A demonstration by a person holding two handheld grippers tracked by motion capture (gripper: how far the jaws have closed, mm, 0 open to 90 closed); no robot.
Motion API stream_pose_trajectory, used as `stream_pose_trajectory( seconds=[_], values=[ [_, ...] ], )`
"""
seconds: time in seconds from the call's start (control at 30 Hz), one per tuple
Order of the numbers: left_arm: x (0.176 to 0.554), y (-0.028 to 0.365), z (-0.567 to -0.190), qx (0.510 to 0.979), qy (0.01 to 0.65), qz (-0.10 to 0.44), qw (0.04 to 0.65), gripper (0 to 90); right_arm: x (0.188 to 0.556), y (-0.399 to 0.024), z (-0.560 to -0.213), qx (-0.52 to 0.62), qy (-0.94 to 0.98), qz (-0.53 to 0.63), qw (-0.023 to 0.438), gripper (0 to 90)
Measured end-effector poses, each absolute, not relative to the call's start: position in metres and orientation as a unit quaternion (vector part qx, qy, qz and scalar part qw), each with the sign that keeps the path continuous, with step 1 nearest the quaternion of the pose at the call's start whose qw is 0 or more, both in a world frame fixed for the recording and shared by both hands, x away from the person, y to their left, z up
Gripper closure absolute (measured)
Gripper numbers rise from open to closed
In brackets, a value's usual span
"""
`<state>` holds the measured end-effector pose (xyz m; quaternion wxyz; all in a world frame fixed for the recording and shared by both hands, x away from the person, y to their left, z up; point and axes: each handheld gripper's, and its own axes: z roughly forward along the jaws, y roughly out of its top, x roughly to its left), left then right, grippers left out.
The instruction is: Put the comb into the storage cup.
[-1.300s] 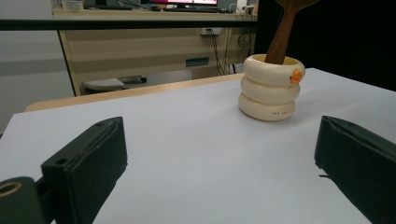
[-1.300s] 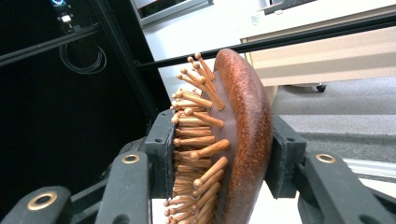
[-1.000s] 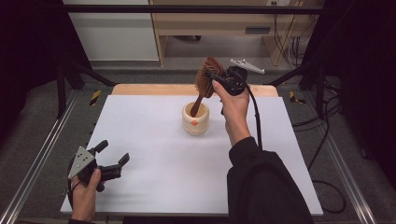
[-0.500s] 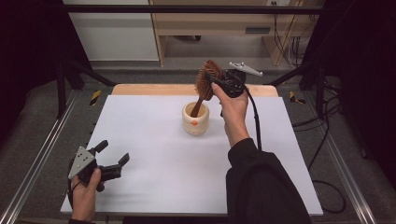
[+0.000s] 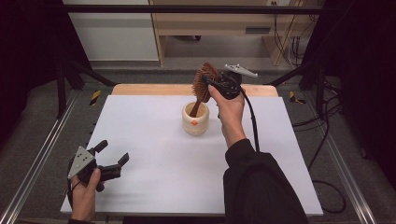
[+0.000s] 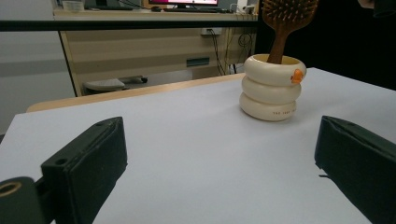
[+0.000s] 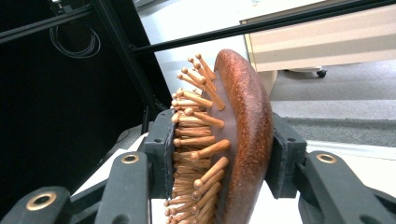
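Two grippers show in the high view: the right gripper, upper centre, pinches the hairbrush head, handle already down in the cream holder on the white counter; the left gripper rests spread at lower left. Left gripper view: holder at upper right, brush leaning. Right gripper view: pads clamp bristles and back. Best lower straight, then release gently.

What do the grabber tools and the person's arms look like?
Both grippers are black with two flat, padded jaws and brass-coloured rivets. The left gripper and the right gripper each carry a grey three-cornered plate on top. A black cable trails from the right one. The right arm wears a black sleeve.
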<state>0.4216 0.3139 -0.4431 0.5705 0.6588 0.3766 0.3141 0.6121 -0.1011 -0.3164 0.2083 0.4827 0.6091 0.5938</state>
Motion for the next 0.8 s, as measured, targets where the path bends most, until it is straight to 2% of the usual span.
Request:
stream_pose_trajectory(
  seconds=[0.8],
  values=[
    [0.422,0.314,-0.443,0.659,0.377,0.314,0.570,2.3,0.615,-0.099,-0.332,0.489,0.615,0.585,0.202,52.4]
  ],
)
